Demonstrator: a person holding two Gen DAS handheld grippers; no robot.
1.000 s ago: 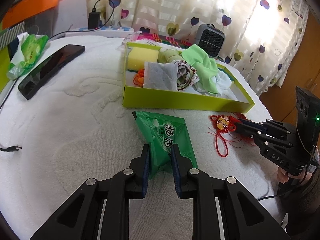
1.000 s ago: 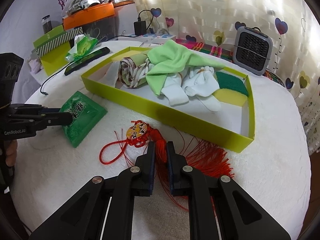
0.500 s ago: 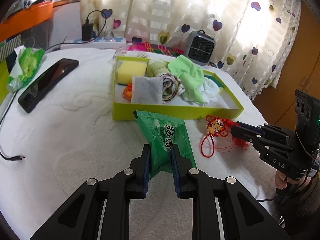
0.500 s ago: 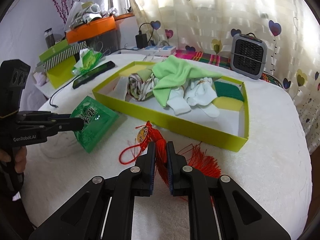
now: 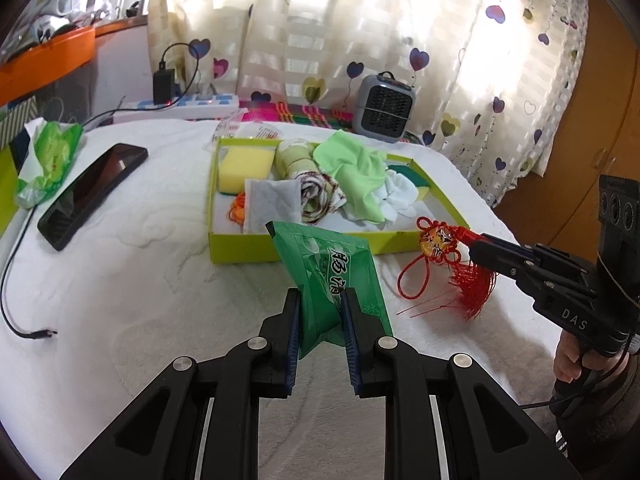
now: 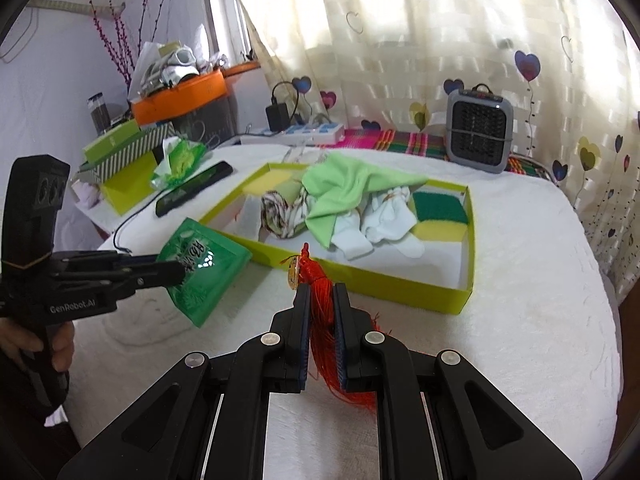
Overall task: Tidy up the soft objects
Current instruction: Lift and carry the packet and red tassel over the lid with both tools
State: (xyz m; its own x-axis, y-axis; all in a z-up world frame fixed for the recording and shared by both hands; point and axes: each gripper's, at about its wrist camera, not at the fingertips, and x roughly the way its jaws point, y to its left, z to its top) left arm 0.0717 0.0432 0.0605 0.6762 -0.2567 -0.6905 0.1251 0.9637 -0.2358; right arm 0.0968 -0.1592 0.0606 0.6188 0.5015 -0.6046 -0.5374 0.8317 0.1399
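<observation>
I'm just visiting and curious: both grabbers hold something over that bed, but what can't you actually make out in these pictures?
- Orange string item in the yellow-green box: left view, mostly behind a white cloth.
- Green packet: its print is cut by the left gripper fingers.
- Red tassel charm: right view, its face is edge-on in the right gripper.
- Person: only fingers at the frame edges.

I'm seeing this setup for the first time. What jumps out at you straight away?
Both grippers hold something lifted in front of the yellow-green box: the left gripper pinches a green tissue pack, the right gripper a red tassel knot. The box, on the white bedcover, already holds sponges, socks and a light green cloth.
</observation>
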